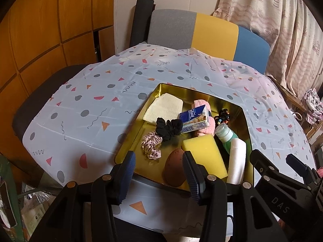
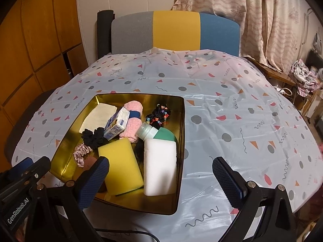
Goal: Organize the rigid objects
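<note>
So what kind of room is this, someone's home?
Most likely a lived-in home room: a table under a patterned plastic tablecloth, a tricolour upholstered chair, starfish-print curtains and wooden cupboard doors.

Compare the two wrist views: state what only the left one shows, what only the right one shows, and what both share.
Only the left wrist view shows the brown potato-like object whole, at the tin's near edge; in the right view it is almost wholly hidden behind the sponge.

Only the right wrist view shows the white foam block broadside, with the green bottle lying behind it.

Both show the gold tin on the patterned tablecloth, the yellow sponge, black scrunchie, tissue pack, and both grippers open and empty: left gripper, right gripper.
</note>
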